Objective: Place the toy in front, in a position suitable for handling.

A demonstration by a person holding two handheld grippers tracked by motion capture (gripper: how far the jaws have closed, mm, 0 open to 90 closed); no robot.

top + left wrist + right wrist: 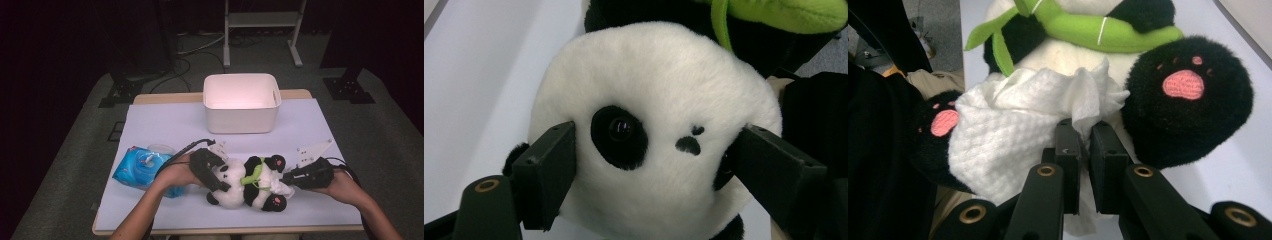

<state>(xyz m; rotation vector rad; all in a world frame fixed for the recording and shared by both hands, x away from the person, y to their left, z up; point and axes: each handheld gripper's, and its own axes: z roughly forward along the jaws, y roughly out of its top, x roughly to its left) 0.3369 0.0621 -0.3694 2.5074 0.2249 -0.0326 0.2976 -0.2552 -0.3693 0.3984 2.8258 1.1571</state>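
Gripping panda's head at 9 o'clock: left gripper, jaws wide | right gripper at 3 o'clock: jaws pinching white wipe against panda's belly

We read the panda as fluffy matt plush with glossy plastic eyes and a smooth green fabric stalk. The wipe is white, quilted, non-woven cloth. Gripper jaws are matt black plastic with brass-coloured rivets. The wipes pack is glossy blue film; the bin is smooth matt white plastic.
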